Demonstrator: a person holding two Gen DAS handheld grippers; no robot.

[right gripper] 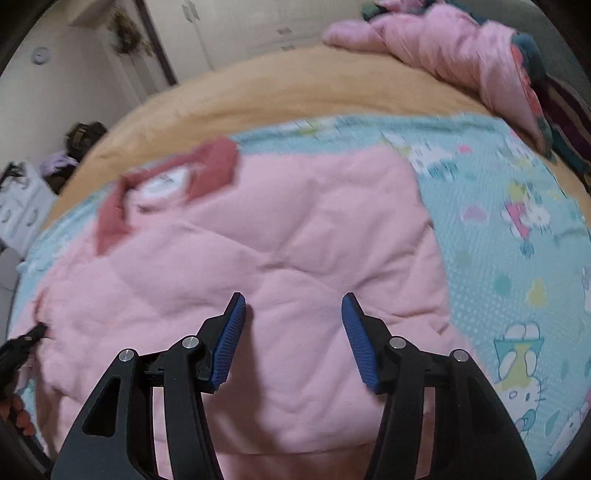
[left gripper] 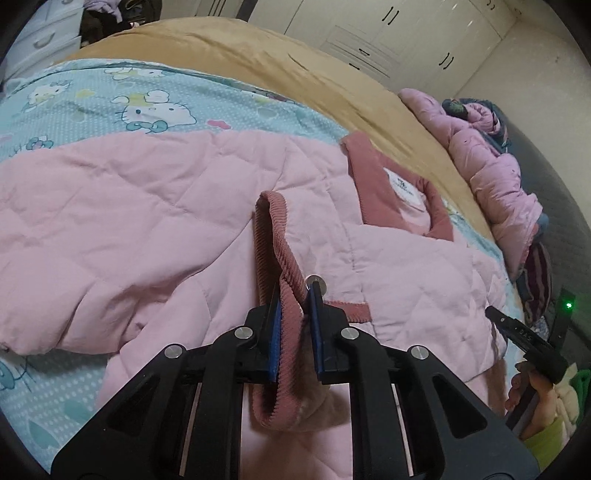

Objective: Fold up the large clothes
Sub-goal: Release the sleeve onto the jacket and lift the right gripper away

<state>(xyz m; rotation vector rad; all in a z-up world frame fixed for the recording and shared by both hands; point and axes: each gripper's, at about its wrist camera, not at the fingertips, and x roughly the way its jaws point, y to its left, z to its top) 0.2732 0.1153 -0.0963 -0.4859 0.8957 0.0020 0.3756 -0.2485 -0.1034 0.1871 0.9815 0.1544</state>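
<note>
The left wrist view shows a pink quilted jacket (left gripper: 155, 206) spread over a cartoon-cat bed sheet (left gripper: 110, 99), its dusty-rose collar (left gripper: 402, 192) with a white label (left gripper: 404, 186) lying toward the tan blanket (left gripper: 258, 62) beyond. Only this view shows the grip: the left gripper (left gripper: 293, 295) is clenched on a ribbed rose cuff (left gripper: 275, 236), which loops up from the jacket and runs down between the blue pads, with a small metal snap (left gripper: 317, 283) just beside the right pad's tip. It also shows, at the right edge, part of the other tool and the person's hand (left gripper: 532, 398) with a green sleeve, white cupboards (left gripper: 388, 33) behind the bed, and a second pink puffy garment (left gripper: 491, 166) heaped along the far side. The right wrist view, blurred, looks across the same jacket (right gripper: 280, 236) from the other side; here the collar (right gripper: 218, 158) lies at upper left and the sheet (right gripper: 517, 221) spreads to the right. It shows what the left view cannot: the right gripper (right gripper: 293, 306) with its jaws released, standing apart and empty. The jacket's quilted body lies below and beyond the tips, and I cannot tell whether the tips touch the cloth. At the left edge of this view a dark tip of the left tool (right gripper: 35, 332) meets the jacket's edge.
</note>
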